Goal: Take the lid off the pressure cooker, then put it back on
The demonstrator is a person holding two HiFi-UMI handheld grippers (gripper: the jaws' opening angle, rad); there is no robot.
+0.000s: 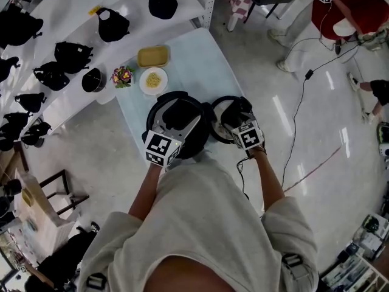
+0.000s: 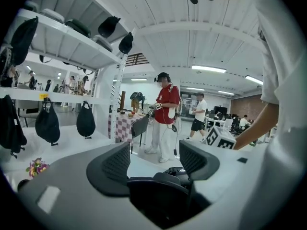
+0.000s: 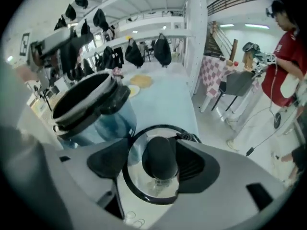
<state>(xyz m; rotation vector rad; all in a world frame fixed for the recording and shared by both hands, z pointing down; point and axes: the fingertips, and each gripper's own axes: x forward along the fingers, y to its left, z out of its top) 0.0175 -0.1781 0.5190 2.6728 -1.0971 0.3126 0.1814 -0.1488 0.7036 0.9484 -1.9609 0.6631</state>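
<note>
**Lid off and set down; refitting outstanding**

Fingers (image 3: 194, 166) of the right gripper (image 3: 156, 161): spread wide, nothing held. The lid's black domed knob (image 3: 160, 157) shows between them but lower down. No pad presses on it, though the finger on the view's right looks close beside it.

Item: round lid (image 3: 144, 188), black rim, shiny clear centre. It lies flat, knob up, on the pale blue desk (image 3: 168, 104). It is directly below the right gripper, just beside the bluish, black-rimmed pressure cooker (image 3: 91, 104), on that cooker's right in the head view.

Fingers (image 2: 115, 164) of the left gripper (image 2: 158, 166): set against either side of a black part of the pressure cooker, which fills the gap between them. This reads as a steadying grip. Whether it is on the rim or a handle is not clear.

Pressure cooker: standing on the desk, mouth uncovered, interior dark.

Status, as judged: the removal half is complete and the lid is parked and unheld. Remaining steps are to close on the knob, lift, carry across to the open mouth and seat the lid.

Beyond, at the desk's far end: a white plate of pale food (image 1: 153, 81) and a yellow rectangular dish (image 1: 152, 56). Black bags (image 1: 112, 23) sit on a white shelf (image 1: 73, 11) alongside.
</note>
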